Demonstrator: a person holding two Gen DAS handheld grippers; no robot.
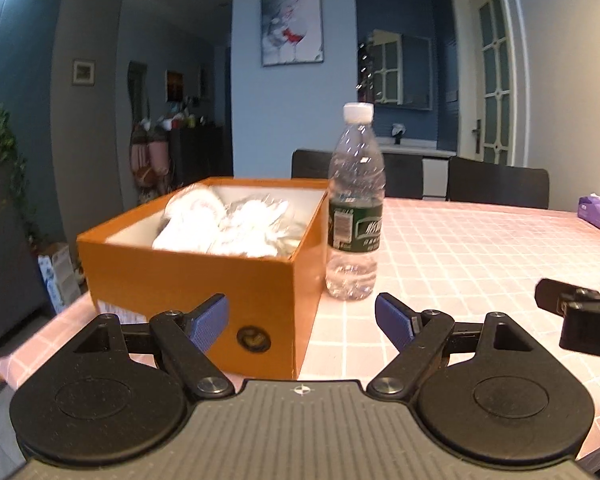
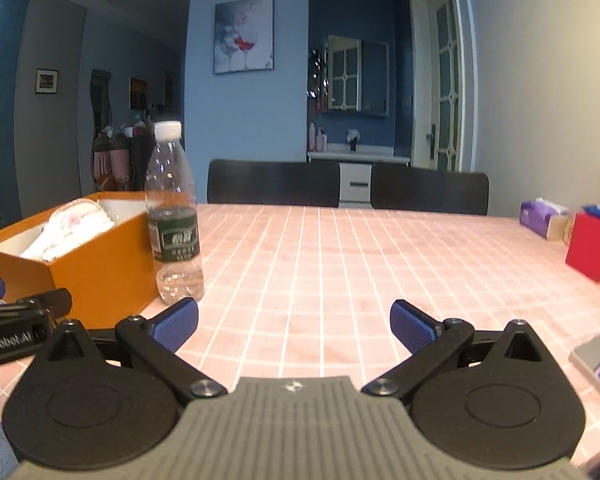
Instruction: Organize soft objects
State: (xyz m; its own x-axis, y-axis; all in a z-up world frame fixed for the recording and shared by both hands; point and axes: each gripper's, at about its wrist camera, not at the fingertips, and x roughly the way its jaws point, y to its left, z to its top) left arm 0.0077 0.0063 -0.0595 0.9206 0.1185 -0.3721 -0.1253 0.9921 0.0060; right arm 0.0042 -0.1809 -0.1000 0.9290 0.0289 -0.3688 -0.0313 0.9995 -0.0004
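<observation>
Both tools, left tool (image 1: pixel 302 322) and right tool (image 2: pixel 294 326), gape wide, holding nothing. At centre frame, the water bottle (image 1: pixel 354 208) touches the orange box (image 1: pixel 188 276) of white cloths (image 1: pixel 228 226); a careless reach could topple it.

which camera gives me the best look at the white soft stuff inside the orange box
The left wrist view: it looks down into the orange box, showing the white soft items spread across it. The right wrist view catches only part of them over the box's wall, at the frame's left edge.
</observation>
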